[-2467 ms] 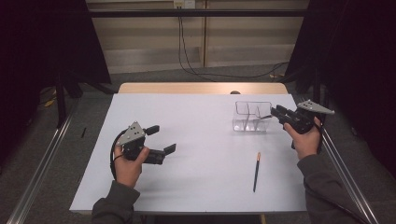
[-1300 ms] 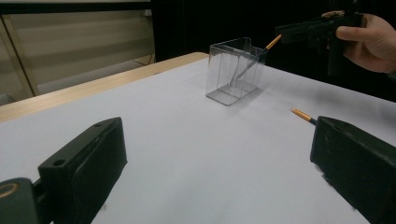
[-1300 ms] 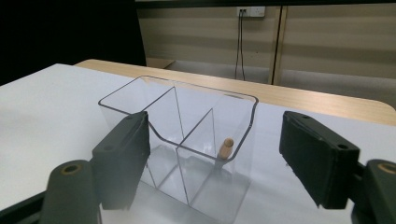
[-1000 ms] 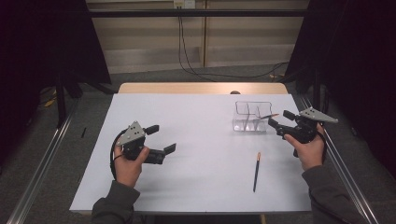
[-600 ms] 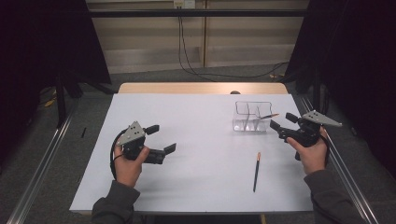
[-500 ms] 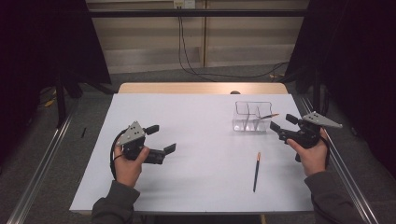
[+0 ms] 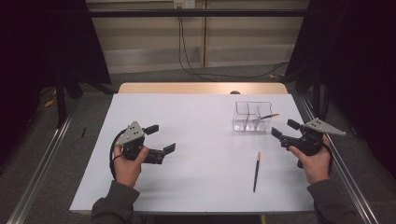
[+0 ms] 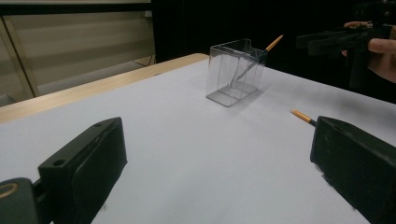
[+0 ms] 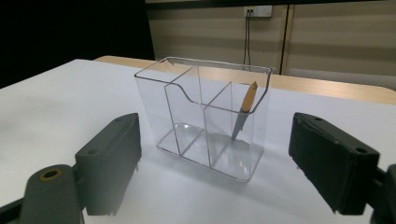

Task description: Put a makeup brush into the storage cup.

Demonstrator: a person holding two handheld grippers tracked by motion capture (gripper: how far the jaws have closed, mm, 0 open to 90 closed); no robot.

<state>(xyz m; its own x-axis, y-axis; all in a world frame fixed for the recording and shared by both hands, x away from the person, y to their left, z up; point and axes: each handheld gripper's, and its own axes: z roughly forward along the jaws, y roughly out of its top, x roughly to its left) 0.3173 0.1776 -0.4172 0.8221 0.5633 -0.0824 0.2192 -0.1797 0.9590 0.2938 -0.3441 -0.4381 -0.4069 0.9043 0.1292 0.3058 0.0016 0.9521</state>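
A clear plastic organizer [image 7: 252, 116] with several compartments stands at the table's far right. One orange-tipped pencil [image 7: 267, 116] leans in its right compartment, tip poking over the rim. A second pencil [image 7: 256, 165] lies flat on the white table nearer the front. My right gripper [image 7: 283, 128] hovers open just right of the organizer, jaws pointed at it with nothing between them. In the right gripper view the organizer [image 9: 187, 107] and the leaning pencil [image 9: 247, 102] sit a short way ahead of the jaws. My left gripper [image 7: 162, 137] rests open and empty at the left.
The white table [image 7: 196, 186] has a wooden strip along its far edge. Metal rails run down both sides on the floor. In the left gripper view the organizer [image 8: 236, 72], the lying pencil [image 8: 302, 116] and the right gripper [image 8: 327, 39] show ahead.
The right gripper has drawn back to the right, away from the organizer, while the pencil stays leaning inside. The left hand has not moved.
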